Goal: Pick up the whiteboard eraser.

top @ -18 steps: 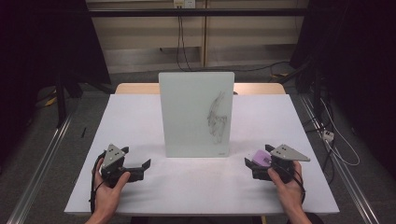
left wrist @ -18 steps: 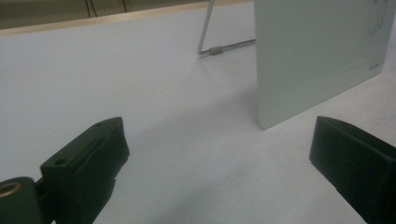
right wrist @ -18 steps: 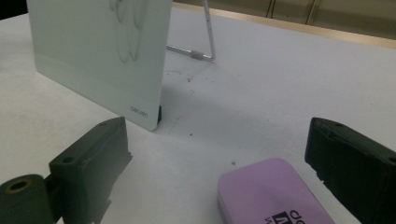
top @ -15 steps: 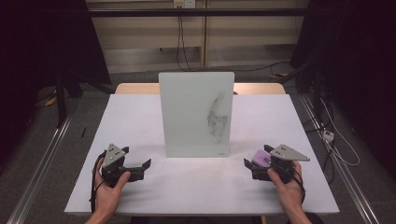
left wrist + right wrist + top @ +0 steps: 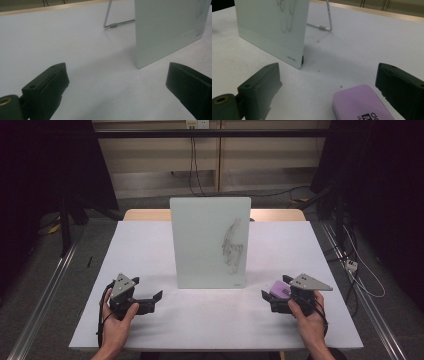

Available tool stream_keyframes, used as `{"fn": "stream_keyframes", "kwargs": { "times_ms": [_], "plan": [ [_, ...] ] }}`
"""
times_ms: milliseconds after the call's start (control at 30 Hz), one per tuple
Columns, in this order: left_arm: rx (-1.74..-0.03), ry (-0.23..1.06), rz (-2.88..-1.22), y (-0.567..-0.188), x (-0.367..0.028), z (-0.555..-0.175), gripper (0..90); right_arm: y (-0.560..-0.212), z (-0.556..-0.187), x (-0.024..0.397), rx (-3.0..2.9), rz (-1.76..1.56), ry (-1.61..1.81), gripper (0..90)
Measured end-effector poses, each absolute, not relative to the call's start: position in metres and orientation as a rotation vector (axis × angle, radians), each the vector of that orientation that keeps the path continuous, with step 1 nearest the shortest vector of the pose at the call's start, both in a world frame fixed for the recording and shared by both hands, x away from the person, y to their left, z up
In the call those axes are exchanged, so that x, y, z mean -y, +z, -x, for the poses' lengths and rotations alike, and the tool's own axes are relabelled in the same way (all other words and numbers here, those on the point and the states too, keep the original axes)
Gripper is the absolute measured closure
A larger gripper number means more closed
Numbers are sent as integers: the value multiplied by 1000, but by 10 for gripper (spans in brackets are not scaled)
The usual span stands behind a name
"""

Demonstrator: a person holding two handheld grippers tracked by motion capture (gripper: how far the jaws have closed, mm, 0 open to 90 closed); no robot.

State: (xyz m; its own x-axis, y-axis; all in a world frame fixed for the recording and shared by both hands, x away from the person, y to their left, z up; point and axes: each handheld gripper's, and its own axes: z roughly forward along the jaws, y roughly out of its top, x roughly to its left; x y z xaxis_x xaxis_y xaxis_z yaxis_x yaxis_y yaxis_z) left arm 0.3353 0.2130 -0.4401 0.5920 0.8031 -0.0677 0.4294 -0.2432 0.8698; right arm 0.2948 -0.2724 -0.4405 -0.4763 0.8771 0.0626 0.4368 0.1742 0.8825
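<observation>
The right hand-held gripper (image 5: 267,299) rests low on the desk (image 5: 150,245), its two black, blocky jaws spread wide. A lilac eraser (image 5: 362,105) lies flat on the desk between those jaws, closer to one of them in the right gripper view; I cannot tell whether that jaw touches it, and the other jaw stands well clear of it. The eraser is a smooth, rounded slab with a matte top and a black printed mark at its near edge, too cut off to read. From above, it (image 5: 280,289) sits just off the lower right corner of the board, under the gripper's grey three-cornered plate.

The board (image 5: 210,242) stands upright in the middle of the desk: a thin, glossy white panel with rounded corners, propped from behind by a bent metal wire stand (image 5: 325,25). Faint grey scribbled lines mark the right half of its face. Small lettering in its lower right corner (image 5: 291,57) reads "deli".

The left hand-held gripper (image 5: 152,301) lies off the board's lower left corner, its jaws also wide apart with bare desk between them. The desk is covered in a plain white, slightly speckled sheet with a pale wooden edge showing behind the board.
</observation>
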Motion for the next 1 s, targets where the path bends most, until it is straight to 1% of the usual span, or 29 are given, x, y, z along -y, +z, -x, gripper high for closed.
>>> {"fn": "stream_keyframes", "kwargs": {
  "times_ms": [267, 367, 433, 567, 633, 667, 933, 1000],
  "plan": [
    [-1001, 490, -1885, -440, -214, -336, 46, -435, -305, 273, -1996, -1305, 1205, 50],
    [-1002, 480, -1881, -441, -214, -337, 46, -437, -307, 275, -1973, -1322, 1177, 57],
    [-1002, 488, -1881, -440, -216, -337, 46, -436, -309, 278, -1961, -1320, 1183, 76],
    [-1005, 484, -1878, -441, -218, -335, 46, -430, -309, 280, -1963, -1318, 1195, 56],
    [-1005, 483, -1880, -441, -218, -335, 46, -430, -311, 282, -1998, -1347, 1179, 100],
    [-1006, 483, -1880, -440, -217, -336, 46, -430, -312, 282, -2025, -1346, 1167, 106],
    [-1001, 485, -1885, -440, -217, -336, 46, -419, -323, 296, -2079, -1344, 1130, 59],
    [-997, 482, -1882, -441, -217, -336, 46, -416, -327, 299, -2118, -1314, 1126, 69]
  ]
}}
